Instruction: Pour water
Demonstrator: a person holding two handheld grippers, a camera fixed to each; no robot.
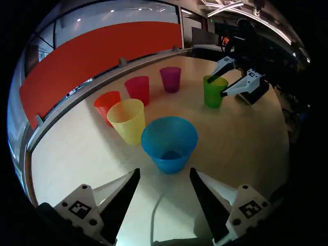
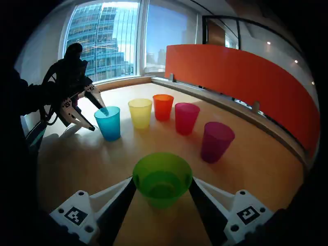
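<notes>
A blue cup (image 1: 169,143) stands on the wooden table (image 1: 242,135) just ahead of my left gripper (image 1: 164,172), which is open with its tips short of the cup's base. A darker patch shows at the cup's bottom. A green cup (image 2: 162,178) stands upright between the fingertips of my right gripper (image 2: 162,181), whose jaws are spread wide and lie close along its sides. The left gripper view shows the right gripper (image 1: 221,82) straddling the green cup (image 1: 214,91). The right gripper view shows the left gripper (image 2: 93,110) at the blue cup (image 2: 108,122).
Yellow (image 1: 128,119), orange (image 1: 107,104), pink (image 1: 138,88) and purple (image 1: 170,78) cups stand in an arc between the blue and green ones. An orange partition (image 1: 94,57) runs along the table's far edge. A person's dark sleeve (image 2: 24,98) holds the left gripper.
</notes>
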